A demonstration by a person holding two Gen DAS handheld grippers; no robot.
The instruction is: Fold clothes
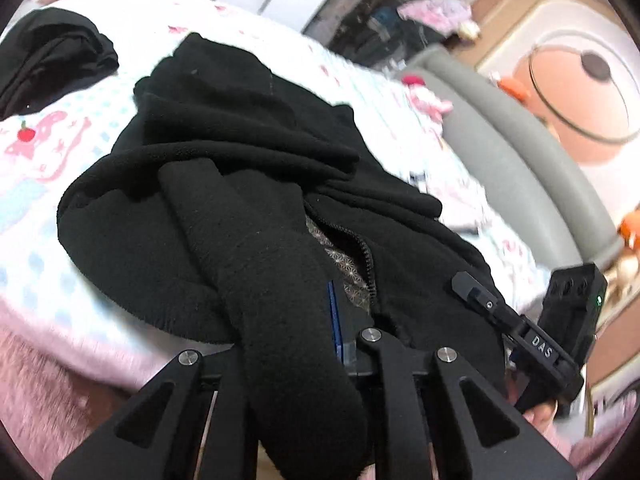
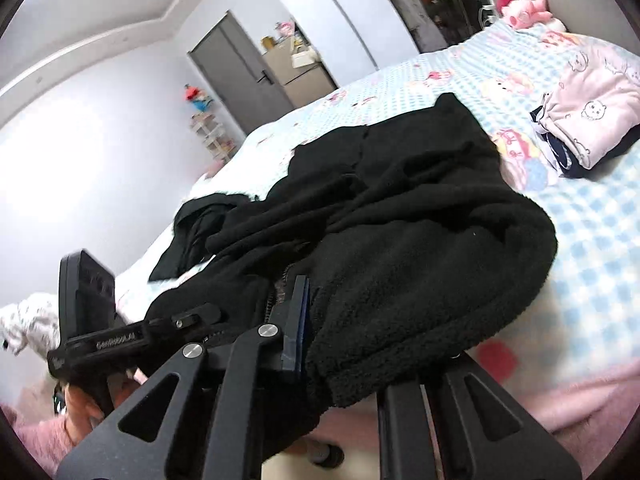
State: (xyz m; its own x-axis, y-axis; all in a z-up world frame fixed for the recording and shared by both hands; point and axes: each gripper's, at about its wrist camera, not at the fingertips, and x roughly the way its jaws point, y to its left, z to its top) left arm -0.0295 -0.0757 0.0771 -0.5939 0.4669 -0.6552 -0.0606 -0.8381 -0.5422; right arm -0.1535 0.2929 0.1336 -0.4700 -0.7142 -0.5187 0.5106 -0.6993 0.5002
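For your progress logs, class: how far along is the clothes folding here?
Done: a folded pile sits on the bed. In hand: the black fleece jacket, crumpled and unzipped, gripped by both the left tool and the right tool. Left: another black garment lies unfolded.

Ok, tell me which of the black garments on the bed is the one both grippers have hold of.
The big black fleece jacket with the zipper, in the middle of the bed: its sleeves run between each gripper's fingers. The smaller black garment lies apart, further back, untouched.
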